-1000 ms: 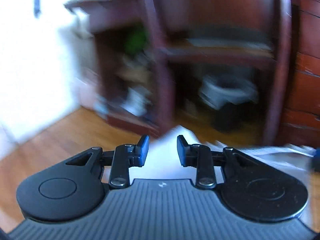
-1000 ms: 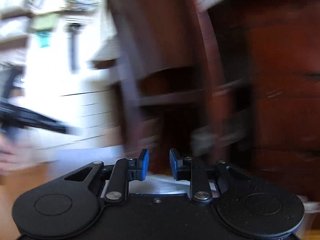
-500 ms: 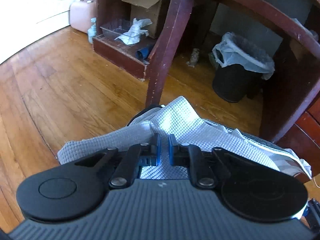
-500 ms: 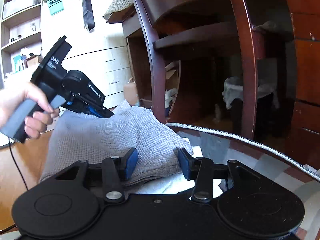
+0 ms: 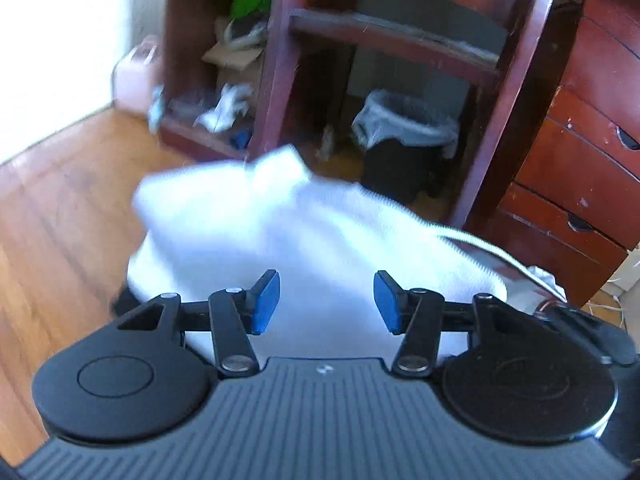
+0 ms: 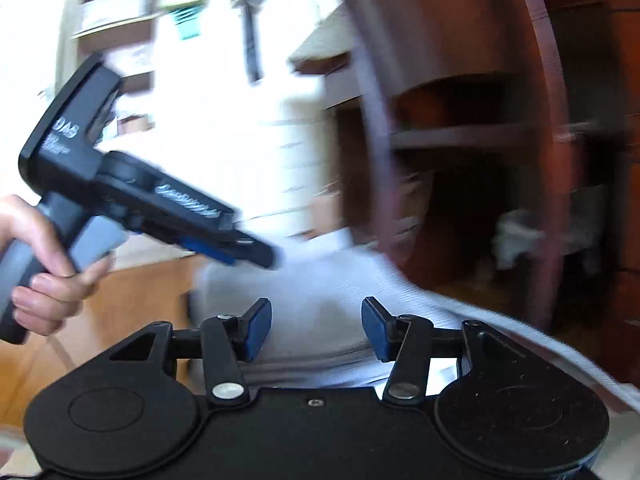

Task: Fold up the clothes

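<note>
Left gripper (image 5: 325, 300) at lower centre of the left wrist view, blue pads spread wide, nothing between them. Pale grey-white garment (image 5: 304, 236) heaped just beyond the fingertips at mid-frame, blurred, lying over a rounded edge. Behind it, upper centre, a dark red wooden chair (image 5: 276, 60); a black bin with a pale liner (image 5: 404, 148) right of centre; red drawers (image 5: 580, 160) at the right edge; wood floor (image 5: 60, 220) at left.

Right gripper (image 6: 316, 330) at lower centre of the right wrist view, jaws likewise wide apart and empty, same garment just ahead. Upper left: a hand (image 6: 36, 264) around the other gripper's grey handle; white lettering on its black body, "DA3" or similar, rest too blurred to read.
</note>
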Available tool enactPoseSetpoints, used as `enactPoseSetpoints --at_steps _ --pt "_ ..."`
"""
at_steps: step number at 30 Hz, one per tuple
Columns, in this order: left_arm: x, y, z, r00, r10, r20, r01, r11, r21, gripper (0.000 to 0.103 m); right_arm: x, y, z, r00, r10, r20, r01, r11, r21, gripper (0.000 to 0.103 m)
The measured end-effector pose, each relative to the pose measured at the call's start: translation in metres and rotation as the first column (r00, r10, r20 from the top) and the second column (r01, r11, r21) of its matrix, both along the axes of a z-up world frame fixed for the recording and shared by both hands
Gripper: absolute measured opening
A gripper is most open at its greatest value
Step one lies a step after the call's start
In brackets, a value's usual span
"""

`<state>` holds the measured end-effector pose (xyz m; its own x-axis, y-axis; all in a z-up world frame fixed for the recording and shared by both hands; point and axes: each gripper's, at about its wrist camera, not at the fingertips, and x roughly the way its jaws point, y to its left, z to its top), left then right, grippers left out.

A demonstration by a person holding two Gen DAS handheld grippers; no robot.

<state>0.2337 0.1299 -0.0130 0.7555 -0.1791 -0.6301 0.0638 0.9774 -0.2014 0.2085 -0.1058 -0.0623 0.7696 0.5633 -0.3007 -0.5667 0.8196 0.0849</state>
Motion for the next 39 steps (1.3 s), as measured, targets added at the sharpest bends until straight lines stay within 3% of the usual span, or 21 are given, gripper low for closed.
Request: enactPoseSetpoints --at_steps 2,3,5,9,12,17,18,20,22,23,24,27,29,30,39 --pt "-0.017 -0.001 -0.005 1.0 0.028 -0.009 -0.028 1.0 -0.001 0.052 -0.003 0.011 -0.01 0.999 -0.036 0.017 0.037 0.994 -0.098 0.058" --pt "-0.025 -0.002 -0.008 0.999 0.042 -0.014 -0.042 0.999 -0.001 0.054 -0.007 0.01 -0.012 0.997 -0.066 0.038 0.07 0.99 -0.124 0.065" --pt "-0.042 -0.004 -0.013 0.997 0.071 -0.023 -0.071 0.997 -0.002 0.059 -0.014 0.008 -0.016 0.989 -0.124 0.082 0.137 0.976 -0.172 0.068" --pt "-0.069 -0.006 -0.02 0.988 0.133 -0.077 -0.132 0.991 0.016 0.061 -0.01 -0.018 -0.016 0.972 -0.219 -0.081 0.208 0.97 -0.126 0.068" --pt "-0.088 -0.015 -0.015 0.985 0.146 -0.089 -0.139 0.988 0.073 0.073 0.0 -0.038 -0.016 0.925 -0.283 -0.254 0.267 0.959 -0.097 0.068" --pt "-0.118 -0.027 -0.002 0.982 0.164 -0.09 -0.154 0.982 0.11 0.098 -0.014 -0.053 -0.002 0.87 -0.305 -0.387 0.291 0.952 -0.096 0.07" --pt "-0.124 -0.029 0.0 0.981 0.171 -0.09 -0.16 0.98 0.115 0.099 -0.02 -0.054 0.002 0.865 -0.296 -0.404 0.289 0.954 -0.08 0.07" --pt "-0.14 -0.034 0.001 0.979 0.186 -0.08 -0.174 0.976 0.131 0.101 -0.041 -0.058 0.007 0.871 -0.257 -0.418 0.296 0.955 0.03 0.07" --pt "-0.153 -0.04 0.001 0.979 0.185 -0.089 -0.172 0.975 0.144 0.103 -0.063 -0.055 0.013 0.88 -0.231 -0.416 0.281 0.958 0.061 0.079" --pt "-0.16 -0.043 0.002 0.978 0.183 -0.096 -0.167 0.975 0.149 0.103 -0.073 -0.052 0.015 0.885 -0.226 -0.407 0.273 0.96 0.06 0.089" --pt "-0.166 -0.046 0.002 0.979 0.177 -0.102 -0.159 0.975 0.157 0.103 -0.084 -0.049 0.017 0.89 -0.221 -0.399 0.265 0.962 0.059 0.091" --pt "-0.184 -0.054 0.002 0.978 0.173 -0.118 -0.147 0.969 0.2 0.103 -0.112 -0.045 0.023 0.89 -0.235 -0.391 0.271 0.962 0.039 0.091" --pt "-0.195 -0.058 0.001 0.974 0.186 -0.13 -0.152 0.961 0.233 0.103 -0.124 -0.041 0.024 0.866 -0.28 -0.414 0.304 0.953 -0.008 0.091" --pt "-0.2 -0.059 -0.001 0.972 0.19 -0.136 -0.154 0.959 0.238 0.103 -0.129 -0.043 0.025 0.851 -0.306 -0.426 0.326 0.945 -0.026 0.091" --pt "-0.234 -0.069 -0.008 0.972 0.156 -0.174 -0.112 0.965 0.238 0.103 -0.173 -0.038 0.031 0.845 -0.348 -0.406 0.336 0.936 -0.103 0.091"
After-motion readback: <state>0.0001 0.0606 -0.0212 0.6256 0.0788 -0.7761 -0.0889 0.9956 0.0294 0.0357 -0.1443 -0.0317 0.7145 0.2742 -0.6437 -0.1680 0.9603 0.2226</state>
